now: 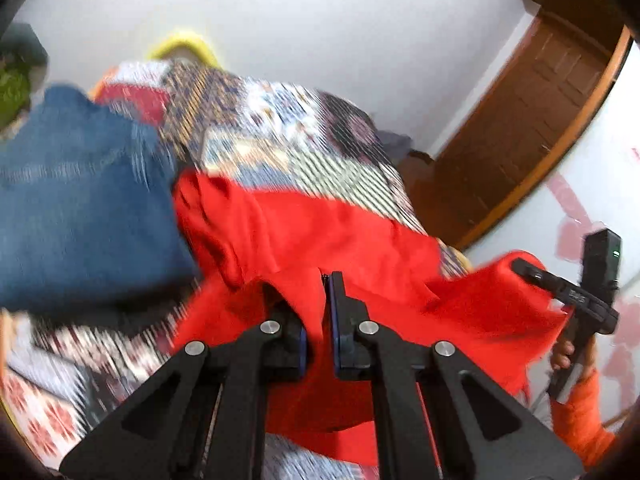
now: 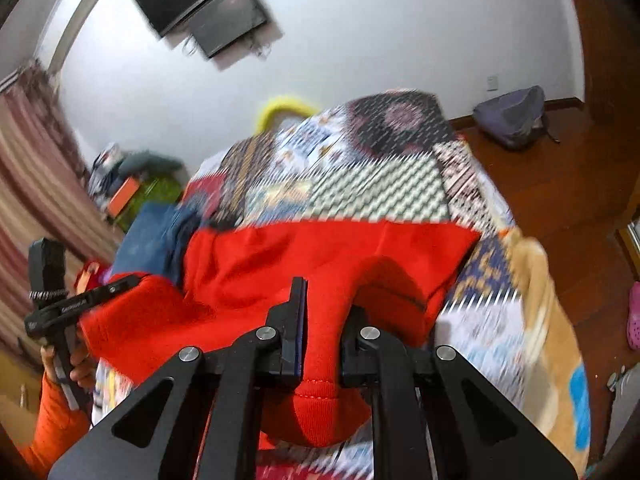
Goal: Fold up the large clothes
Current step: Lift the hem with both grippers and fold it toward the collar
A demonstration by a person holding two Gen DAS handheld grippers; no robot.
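A bright red garment (image 1: 320, 224) lies spread over a patchwork bedcover (image 1: 300, 132), and its near edge is lifted off the bed. In the left wrist view my left gripper (image 1: 316, 312) is shut on a bunched fold of the red cloth, which hides its left finger. My right gripper (image 1: 524, 270) pinches another part of the same edge at the far right, held by a hand in an orange sleeve (image 1: 584, 420). In the right wrist view my right gripper (image 2: 324, 320) is shut on a hemmed fold of the red garment (image 2: 320, 256). My left gripper (image 2: 120, 284) holds the edge at the left.
Folded blue jeans (image 1: 80, 208) lie on the bed left of the red garment, touching it. Something yellow (image 2: 280, 106) sticks up behind the bed. A wooden floor (image 2: 560, 184) with a grey bag (image 2: 512, 116) lies to the right, a wall screen (image 2: 200, 8) above, and a striped curtain (image 2: 24, 184) at left.
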